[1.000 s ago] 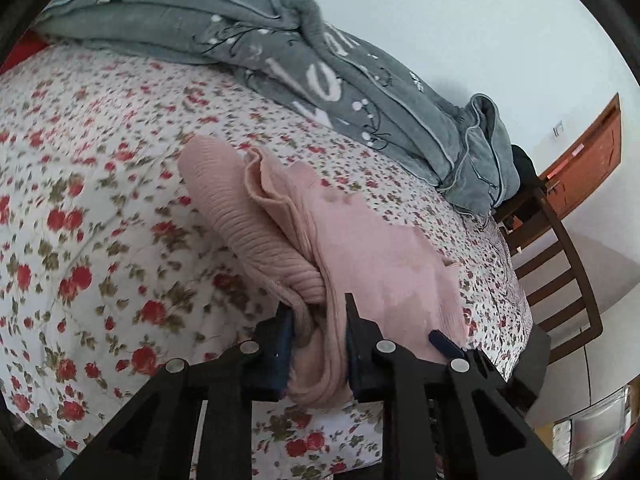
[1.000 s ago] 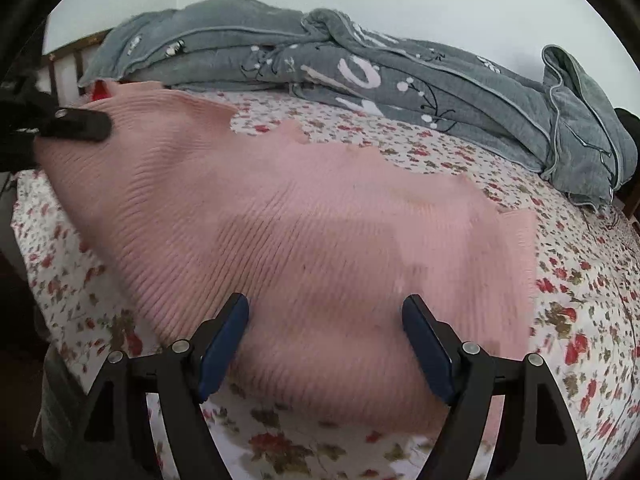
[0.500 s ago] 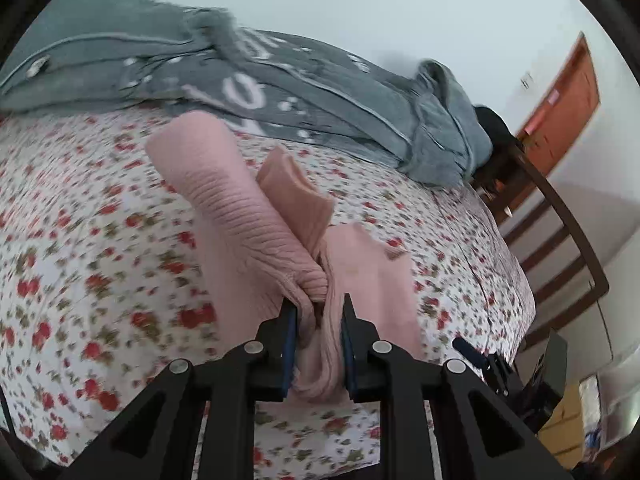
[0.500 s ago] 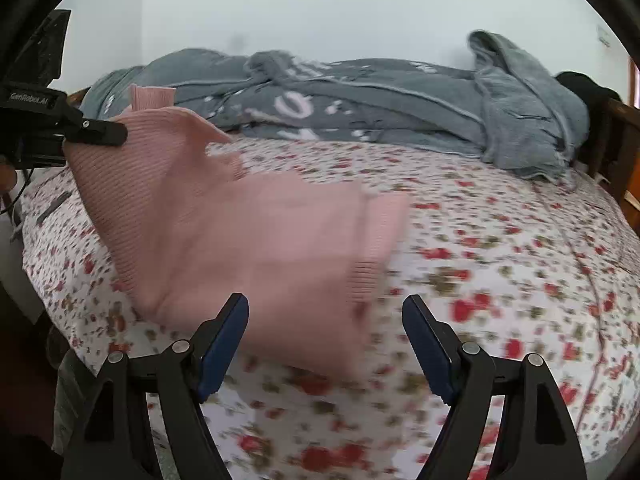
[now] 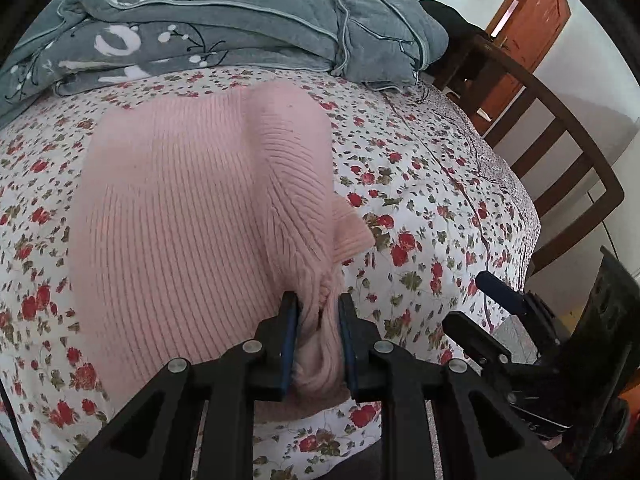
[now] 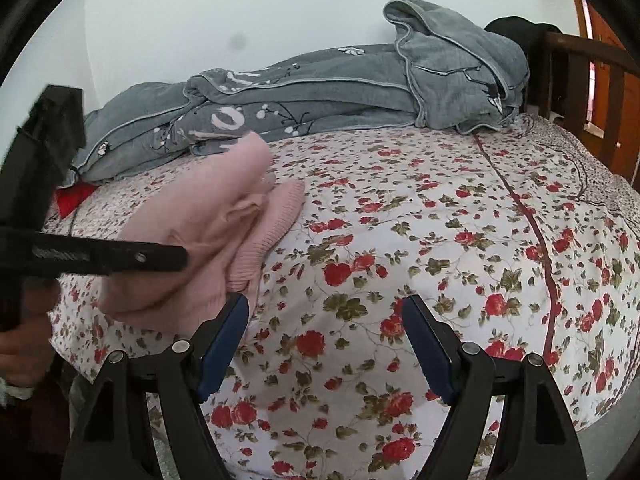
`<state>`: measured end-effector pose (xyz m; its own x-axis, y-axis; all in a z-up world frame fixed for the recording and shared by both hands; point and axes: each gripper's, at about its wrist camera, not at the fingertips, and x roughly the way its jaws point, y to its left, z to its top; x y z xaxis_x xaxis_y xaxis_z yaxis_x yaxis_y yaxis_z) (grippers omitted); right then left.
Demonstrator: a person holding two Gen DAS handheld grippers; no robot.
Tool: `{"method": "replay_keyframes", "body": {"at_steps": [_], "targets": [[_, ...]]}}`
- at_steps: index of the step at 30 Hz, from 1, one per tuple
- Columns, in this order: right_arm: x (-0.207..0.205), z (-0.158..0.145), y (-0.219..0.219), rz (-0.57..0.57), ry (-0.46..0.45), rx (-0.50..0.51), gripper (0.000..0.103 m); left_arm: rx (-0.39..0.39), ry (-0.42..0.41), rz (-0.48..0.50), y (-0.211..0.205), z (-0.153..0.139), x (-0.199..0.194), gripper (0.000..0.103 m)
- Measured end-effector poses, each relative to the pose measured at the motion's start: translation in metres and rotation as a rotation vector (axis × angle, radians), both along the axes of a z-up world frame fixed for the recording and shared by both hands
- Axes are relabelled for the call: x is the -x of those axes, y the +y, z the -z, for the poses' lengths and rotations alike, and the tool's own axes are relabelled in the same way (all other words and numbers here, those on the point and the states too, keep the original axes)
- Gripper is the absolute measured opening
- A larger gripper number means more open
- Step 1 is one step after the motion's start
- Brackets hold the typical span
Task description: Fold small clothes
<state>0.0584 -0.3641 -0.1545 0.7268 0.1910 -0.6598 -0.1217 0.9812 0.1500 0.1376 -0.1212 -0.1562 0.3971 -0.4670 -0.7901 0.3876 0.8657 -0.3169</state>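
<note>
A pink ribbed sweater (image 5: 192, 216) lies doubled over on the near left part of a bed spread with a rose-print sheet (image 5: 420, 184). The left gripper (image 5: 318, 320) pinches a bunched fold of the knit at the sweater's near edge, the fabric squeezed between its blue pads, whose jaws are opening slightly around the cloth. One ribbed cuff (image 5: 352, 232) pokes out to the right of the folded bulk, resting on the sheet.

The right gripper (image 6: 326, 320) hovers just to the right of the sweater, its fingers (image 6: 226, 332) spread wide with only the floral sheet between them; its left pad sits just beside the garment's near corner. Seen from that side, the left gripper reaches in from the left edge of the view, a hand (image 6: 24, 340) partly visible beneath it.

Along the far side of the bed, against a pale wall, a grey blanket (image 6: 320, 92) with white lettering lies heaped. A dark wooden bed frame (image 5: 560, 140) stands at the right end, with a reddish-brown door (image 5: 528, 28) beyond it.
</note>
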Motion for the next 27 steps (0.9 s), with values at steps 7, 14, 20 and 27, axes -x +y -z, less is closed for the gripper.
{"method": "replay_keyframes", "body": {"at_steps": [7,14,20,27], "targets": [[-0.013,-0.013,0.012,-0.118,0.012,-0.130,0.079,0.071,-0.074,-0.014,0.040,-0.034,0.003,0.071],[-0.033,-0.019,0.042,-0.200,0.048,-0.265,0.079,0.000,-0.101,-0.194,0.114,-0.035,-0.002,0.073],[-0.052,-0.006,0.077,-0.224,0.151,-0.346,0.068,-0.056,-0.097,-0.240,0.149,-0.014,0.001,0.073],[-0.072,0.014,0.103,-0.143,0.279,-0.336,0.041,-0.020,-0.093,-0.240,0.174,-0.004,0.012,0.073]]}}
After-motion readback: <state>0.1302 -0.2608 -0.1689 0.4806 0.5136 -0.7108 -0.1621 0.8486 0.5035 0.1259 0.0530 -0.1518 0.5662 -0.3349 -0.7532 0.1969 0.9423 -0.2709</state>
